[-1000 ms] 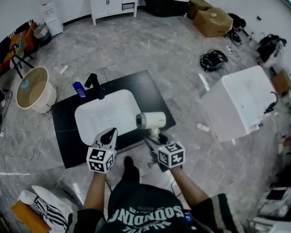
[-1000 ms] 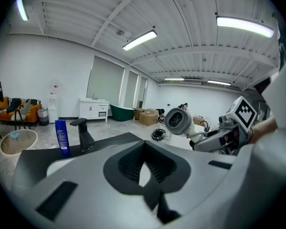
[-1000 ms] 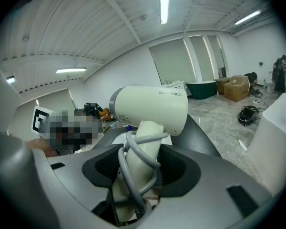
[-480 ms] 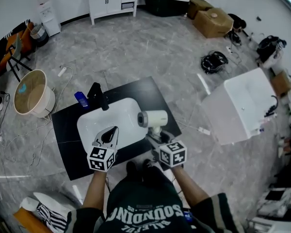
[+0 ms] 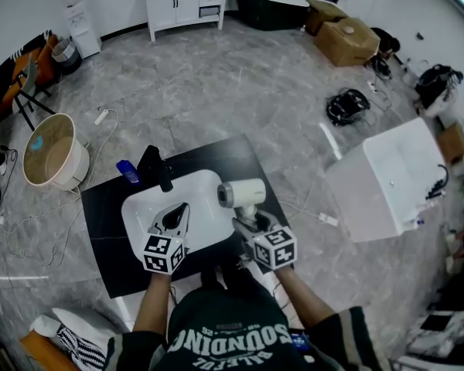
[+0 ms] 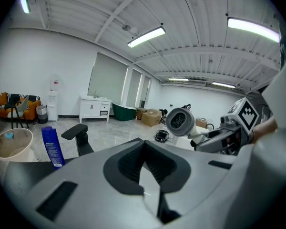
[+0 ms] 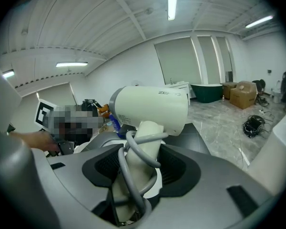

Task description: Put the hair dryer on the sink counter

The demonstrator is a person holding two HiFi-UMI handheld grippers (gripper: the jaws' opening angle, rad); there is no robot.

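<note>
The white hair dryer stands nozzle-left above the right side of the black sink counter. My right gripper is shut on its handle, with the grey cord looped round the handle. The dryer's body fills the right gripper view. My left gripper hovers over the white basin, its fingertips together and nothing between them. In the left gripper view the dryer and the right gripper show at the right.
A black faucet and a blue bottle stand at the counter's back left. A round beige tub sits on the floor to the left and a white boxy unit to the right. Cables lie on the floor around the counter.
Both grippers have moved forward from the counter's front edge to above it, the right one carrying the dryer. The grip on the handle is unchanged.
</note>
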